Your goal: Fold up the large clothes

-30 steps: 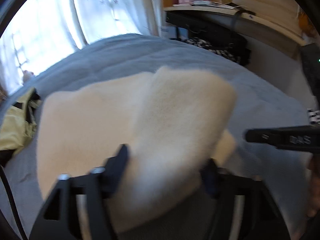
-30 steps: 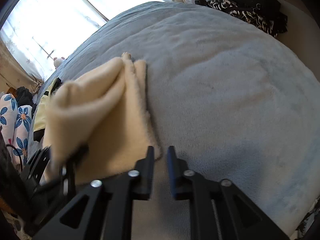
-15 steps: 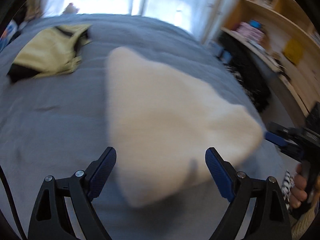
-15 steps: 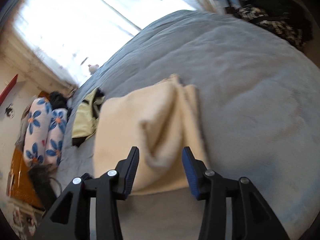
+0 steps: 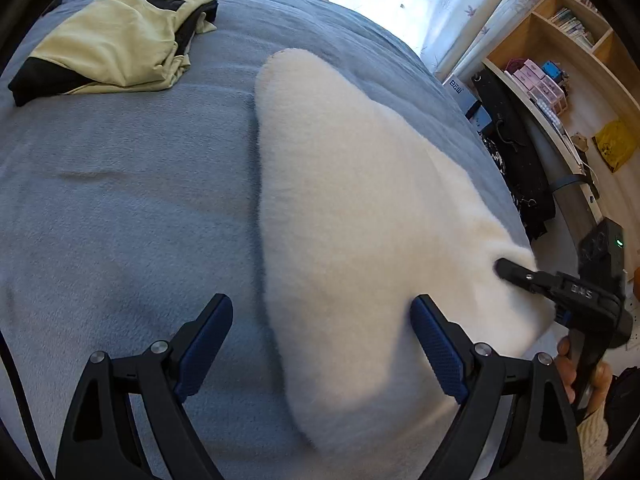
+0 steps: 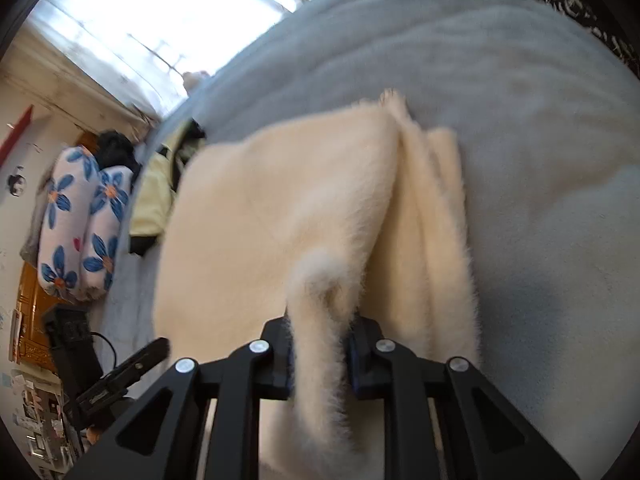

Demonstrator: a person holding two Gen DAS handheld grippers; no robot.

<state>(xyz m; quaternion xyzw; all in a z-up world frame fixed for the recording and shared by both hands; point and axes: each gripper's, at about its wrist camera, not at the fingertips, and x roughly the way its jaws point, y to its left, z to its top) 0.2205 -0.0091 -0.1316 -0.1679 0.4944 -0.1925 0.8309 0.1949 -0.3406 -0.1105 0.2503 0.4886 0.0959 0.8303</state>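
Right gripper jaws closing onto cream fleece, previously beside it, left gripper jaws apart, no legible labels

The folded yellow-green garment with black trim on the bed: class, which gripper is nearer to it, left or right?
Left. The left gripper hangs open over the blue blanket, the yellow-green garment ahead of it. The right gripper, closing on the cream fleece, sits beyond the fleece.
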